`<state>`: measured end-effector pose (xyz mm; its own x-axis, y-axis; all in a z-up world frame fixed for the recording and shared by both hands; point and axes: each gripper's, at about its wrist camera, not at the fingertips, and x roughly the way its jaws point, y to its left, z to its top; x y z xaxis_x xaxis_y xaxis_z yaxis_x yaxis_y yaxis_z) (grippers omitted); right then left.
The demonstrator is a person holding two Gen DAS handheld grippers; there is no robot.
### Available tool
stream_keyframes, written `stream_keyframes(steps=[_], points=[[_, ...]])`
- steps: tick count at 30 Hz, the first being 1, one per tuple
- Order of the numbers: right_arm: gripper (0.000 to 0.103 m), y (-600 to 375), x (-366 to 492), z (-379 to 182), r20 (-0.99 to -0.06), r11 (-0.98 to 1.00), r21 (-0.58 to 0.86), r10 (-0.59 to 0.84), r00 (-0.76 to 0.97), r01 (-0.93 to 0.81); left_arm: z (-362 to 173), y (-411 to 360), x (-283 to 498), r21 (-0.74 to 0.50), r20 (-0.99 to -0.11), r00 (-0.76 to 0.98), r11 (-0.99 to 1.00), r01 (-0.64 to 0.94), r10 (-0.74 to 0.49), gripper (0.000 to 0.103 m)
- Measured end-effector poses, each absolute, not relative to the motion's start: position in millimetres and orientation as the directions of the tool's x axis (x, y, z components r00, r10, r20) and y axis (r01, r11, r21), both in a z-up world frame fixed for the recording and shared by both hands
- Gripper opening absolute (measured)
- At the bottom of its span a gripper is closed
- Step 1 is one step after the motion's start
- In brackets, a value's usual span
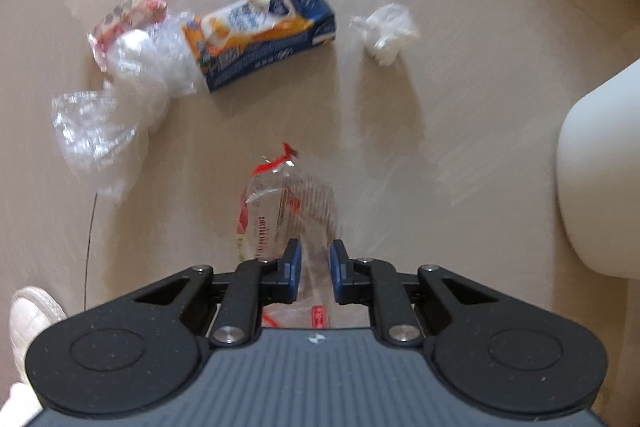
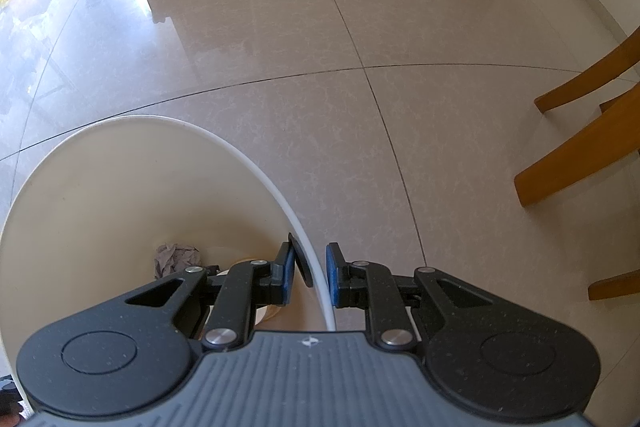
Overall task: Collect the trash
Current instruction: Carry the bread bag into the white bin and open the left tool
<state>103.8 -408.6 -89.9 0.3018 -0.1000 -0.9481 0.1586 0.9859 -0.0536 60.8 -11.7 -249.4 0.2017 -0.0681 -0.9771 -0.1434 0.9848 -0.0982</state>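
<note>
— Trash on the floor (image 1: 400, 131): we see a box (image 1: 260, 35), a tissue (image 1: 388, 33) and clear bags (image 1: 120, 99).
— Our left claw (image 1: 314, 265) pinches a clear wrapper (image 1: 288, 203). Our right claw (image 2: 314, 275) grips the white bin (image 2: 256, 163) rim, a paper ball (image 2: 176, 259) inside.

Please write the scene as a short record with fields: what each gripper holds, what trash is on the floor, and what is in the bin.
left gripper: shut on a clear plastic wrapper with red print
right gripper: closed on the rim of the white bin
in bin: a crumpled paper ball
floor trash: blue and orange carton, crumpled white tissue, clear plastic bags, small red and white packet
floor: glossy beige tiles
nearby: wooden chair legs
</note>
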Motion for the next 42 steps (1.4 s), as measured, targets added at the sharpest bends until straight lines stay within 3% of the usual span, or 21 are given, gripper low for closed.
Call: stream_keyframes(steps=[11,14,15,16,18,29,36,42], points=[[0.02,-414.7,102.9,-89.9,-0.949,0.985,-0.039,-0.09,0.302,0.169,-210.9,-22.3,70.4,-0.1,-0.964,0.252,0.995,-0.028,-0.09,0.012],[0.02,-415.5,101.7,-90.5,-0.948,0.985,-0.039,-0.089,0.305,0.166,-220.2,-23.5,75.6,-0.058,-0.973,0.225,0.998,-0.012,-0.054,0.048],[0.02,-415.5,101.5,-90.5,-0.948,0.986,-0.04,-0.089,0.306,0.163,-223.1,-23.7,76.4,-0.042,-0.973,0.227,0.999,-0.003,-0.04,0.067],[0.02,-415.4,101.3,-90.5,-0.948,0.986,-0.041,-0.09,0.306,0.162,-226.6,-23.7,77.2,-0.032,-0.973,0.231,0.999,0.008,-0.033,0.077],[0.02,-414.7,101.5,-90.6,-0.948,0.985,-0.041,-0.091,0.304,0.166,-236.6,-23.9,79.4,-0.013,-0.972,0.233,0.999,0.043,-0.023,0.08],[0.02,-411.8,103.3,-90.6,-0.947,0.986,-0.05,-0.098,0.305,0.16,-296.6,-32.6,81.5,0.046,-0.981,0.194,0.98,0.195,0.007,0.084],[0.021,-409.1,102.4,-90.9,-0.946,0.986,-0.057,-0.103,0.307,0.155,-309.6,-33.7,68.8,0.064,-0.983,0.18,0.979,0.196,0.029,0.086],[0.021,-408.2,101.9,-90.8,-0.945,0.986,-0.059,-0.104,0.309,0.153,-304.4,-38.4,58.7,0.026,-0.984,0.18,0.982,0.185,-0.008,0.056]])
